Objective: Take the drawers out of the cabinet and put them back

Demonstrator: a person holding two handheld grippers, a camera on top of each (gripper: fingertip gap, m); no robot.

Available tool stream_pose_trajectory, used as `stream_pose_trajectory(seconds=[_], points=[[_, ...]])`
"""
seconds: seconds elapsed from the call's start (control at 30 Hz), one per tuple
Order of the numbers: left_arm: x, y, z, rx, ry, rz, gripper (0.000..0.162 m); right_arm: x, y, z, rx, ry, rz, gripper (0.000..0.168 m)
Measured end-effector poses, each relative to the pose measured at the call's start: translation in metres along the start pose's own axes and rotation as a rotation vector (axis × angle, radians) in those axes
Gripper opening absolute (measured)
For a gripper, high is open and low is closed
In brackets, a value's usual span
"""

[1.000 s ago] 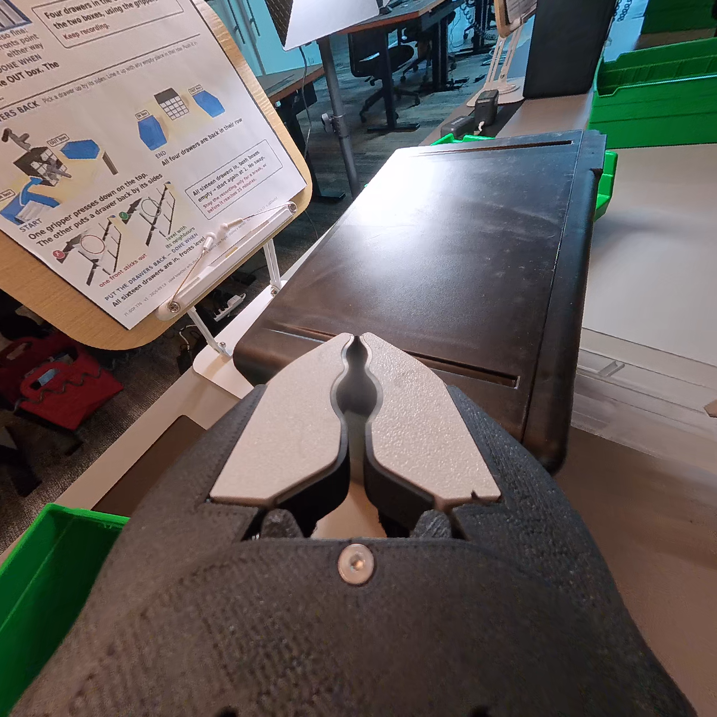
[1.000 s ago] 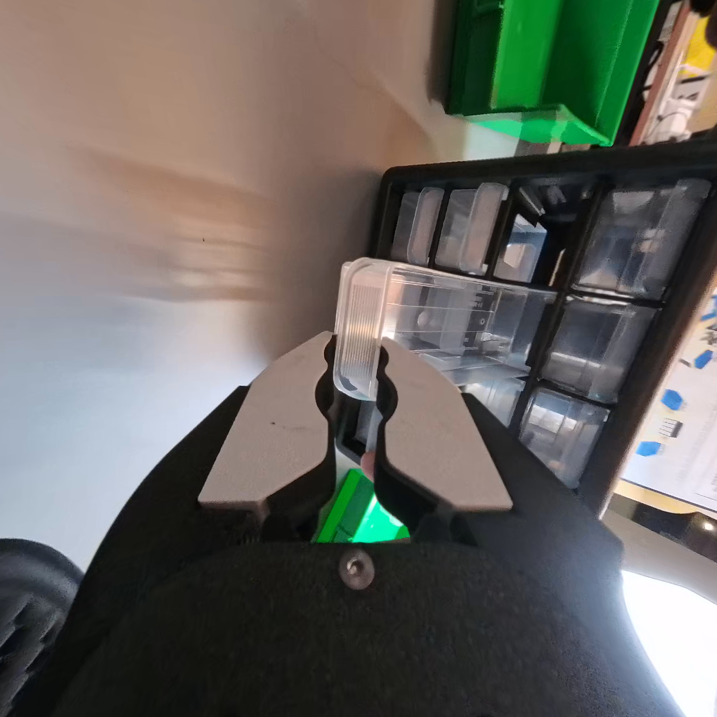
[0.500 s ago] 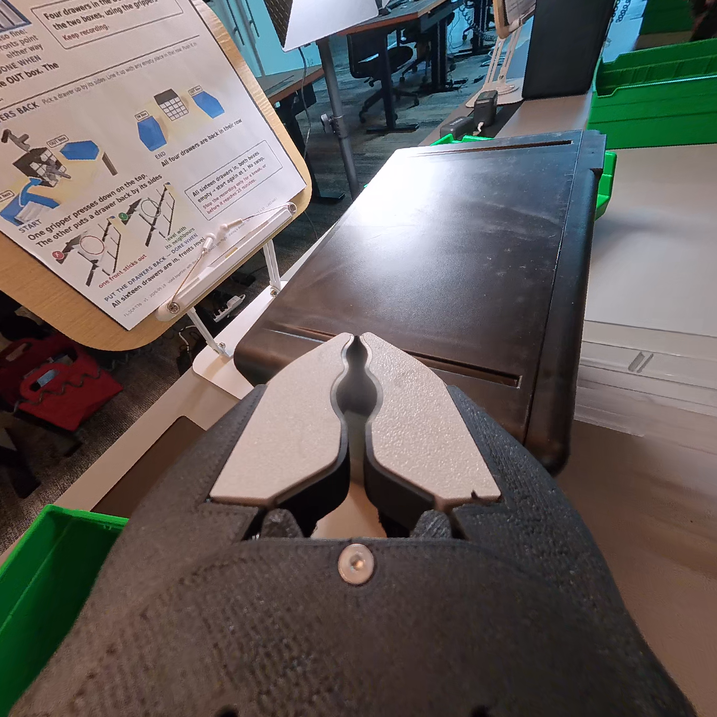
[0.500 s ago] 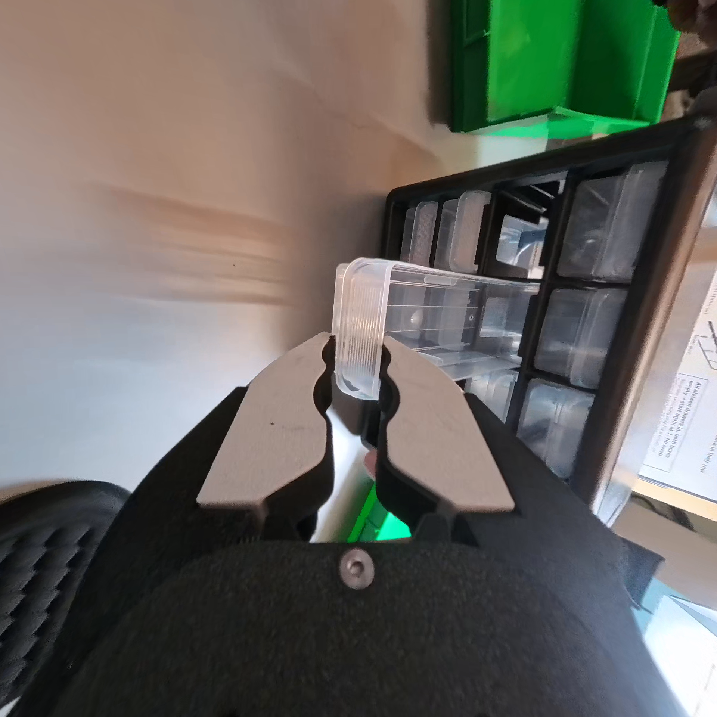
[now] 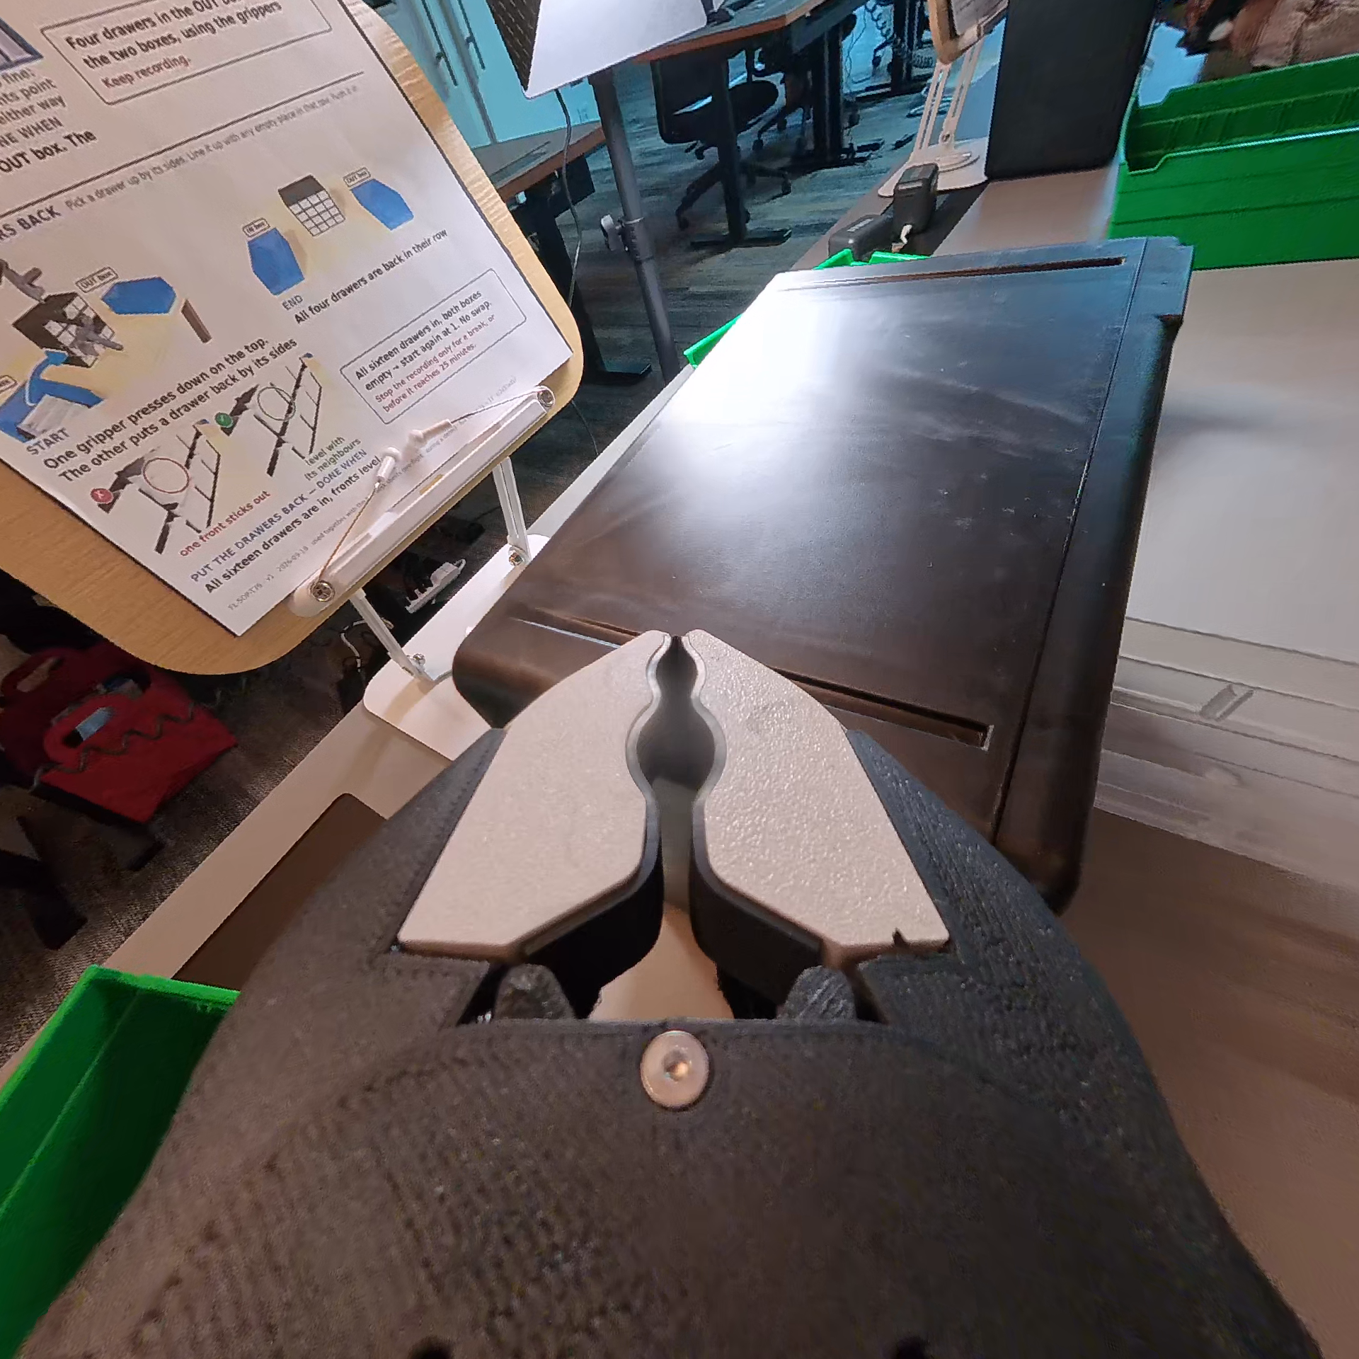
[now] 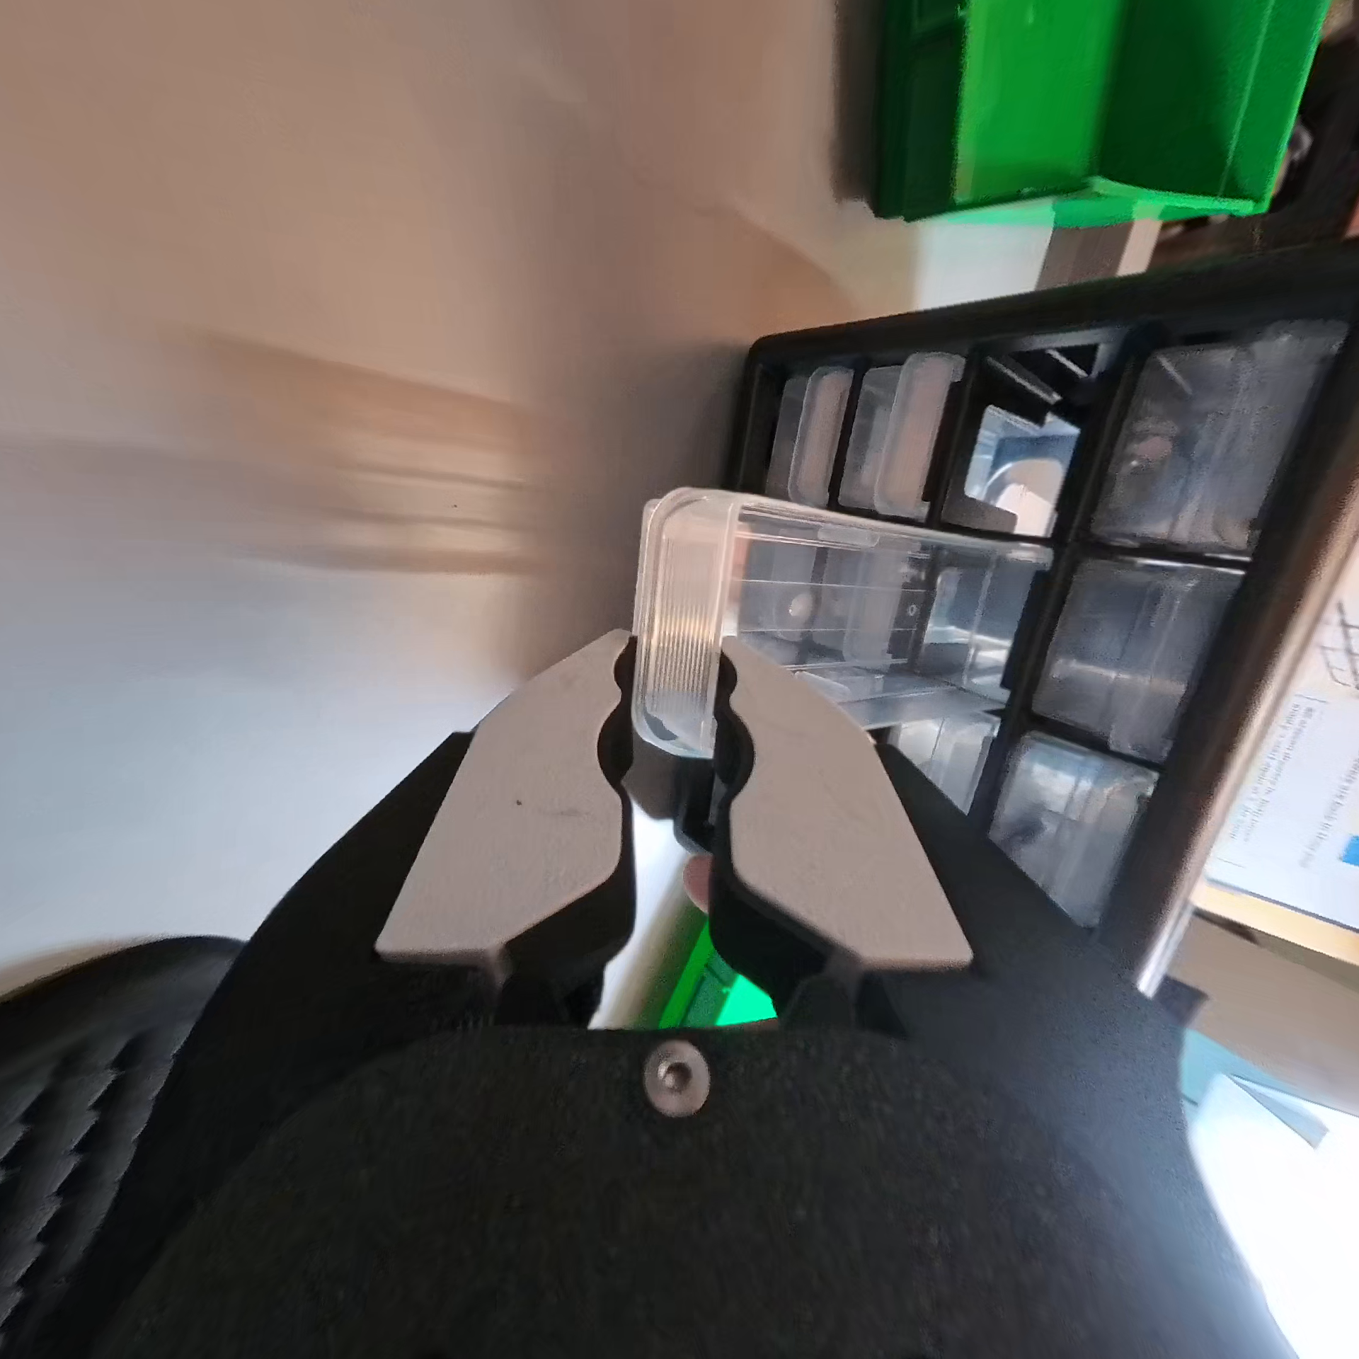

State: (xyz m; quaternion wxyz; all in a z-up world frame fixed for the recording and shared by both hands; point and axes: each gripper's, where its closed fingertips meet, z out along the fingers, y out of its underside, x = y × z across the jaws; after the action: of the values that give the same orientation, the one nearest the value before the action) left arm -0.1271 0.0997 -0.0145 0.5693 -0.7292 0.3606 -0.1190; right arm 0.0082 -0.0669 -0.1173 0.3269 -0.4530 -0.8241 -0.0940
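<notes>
My left gripper (image 5: 675, 646) is shut and empty, its tips resting on the near edge of the black cabinet's top (image 5: 882, 456). In the right wrist view the picture is rolled sideways. My right gripper (image 6: 676, 647) is shut on the ribbed front handle of a clear plastic drawer (image 6: 831, 596), which sticks far out of its slot in the black cabinet (image 6: 1250, 316). Other clear drawers (image 6: 1132, 647) sit in their slots. One slot (image 6: 1022, 412) looks empty.
An instruction sheet on a wooden board (image 5: 243, 309) stands left of the cabinet. Green bins sit at the far right (image 5: 1250, 169), behind the cabinet (image 5: 846, 259), and at the near left (image 5: 95, 1088). A green bin (image 6: 1088, 103) also shows in the right wrist view.
The right gripper has swung a little, with the clear drawer still held. The drawer edge seen right of the cabinet in the left view has shifted. The left gripper has stayed put.
</notes>
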Motion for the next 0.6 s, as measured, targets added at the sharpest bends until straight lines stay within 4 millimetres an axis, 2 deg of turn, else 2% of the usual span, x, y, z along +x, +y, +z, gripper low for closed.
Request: stream_pose_trajectory(seconds=[0.2,0.47,0.6], points=[[0.000,0.000,0.000,-0.002,0.000,0.000,0.000,0.010,-0.006,-0.018,0.131,-0.152,0.069,0.018],[0.000,0.000,0.000,-0.004,-0.002,0.003,0.000,0.023,-0.023,-0.029,0.181,-0.326,0.083,0.018],[0.000,0.000,0.000,-0.005,-0.002,0.009,0.000,0.030,-0.021,-0.037,0.188,-0.370,0.105,0.018]])
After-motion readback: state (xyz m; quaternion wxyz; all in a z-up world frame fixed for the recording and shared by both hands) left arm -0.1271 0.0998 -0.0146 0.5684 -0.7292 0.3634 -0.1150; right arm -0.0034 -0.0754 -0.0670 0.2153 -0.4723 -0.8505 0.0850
